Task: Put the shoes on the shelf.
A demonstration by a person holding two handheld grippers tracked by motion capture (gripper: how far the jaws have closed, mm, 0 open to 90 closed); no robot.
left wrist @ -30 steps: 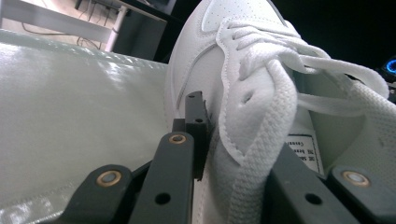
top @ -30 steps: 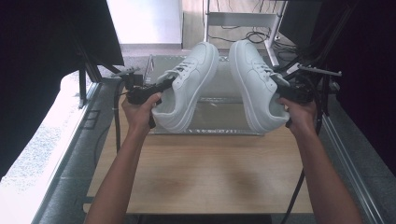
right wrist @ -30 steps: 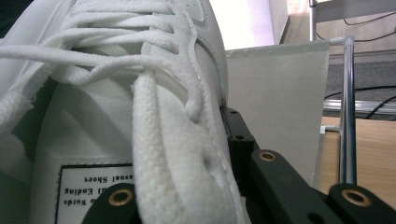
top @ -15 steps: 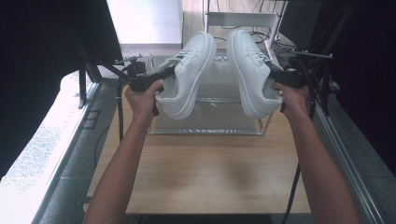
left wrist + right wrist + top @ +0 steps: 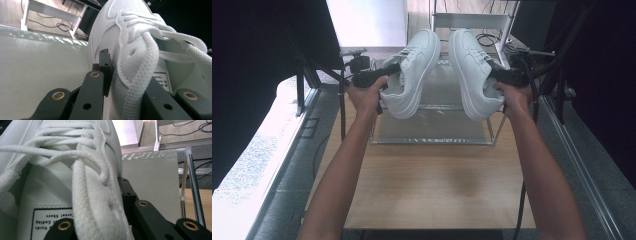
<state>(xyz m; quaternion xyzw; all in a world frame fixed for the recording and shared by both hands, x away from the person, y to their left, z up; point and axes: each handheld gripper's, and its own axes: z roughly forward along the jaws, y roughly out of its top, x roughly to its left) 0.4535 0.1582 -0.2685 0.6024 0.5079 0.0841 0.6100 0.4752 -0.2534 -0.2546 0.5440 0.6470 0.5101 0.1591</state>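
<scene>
upside-down tongue label [image 5: 51,222], "Casual Shoes"

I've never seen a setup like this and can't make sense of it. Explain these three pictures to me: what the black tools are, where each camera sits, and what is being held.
No robot here: a person holds a hand-worked clamp with two black jaws in each hand. The wide picture comes from a camera above the person, looking forward and down at a wooden table, with a clear rack at its far end. There the left gripper holds the left shoe, and the right gripper holds the right shoe, both white, lifted above the rack.

The two close pictures come from small cameras riding on the clamps. Each looks along its own jaws, which are shut on the shoe's side wall, beside the laces.
</scene>
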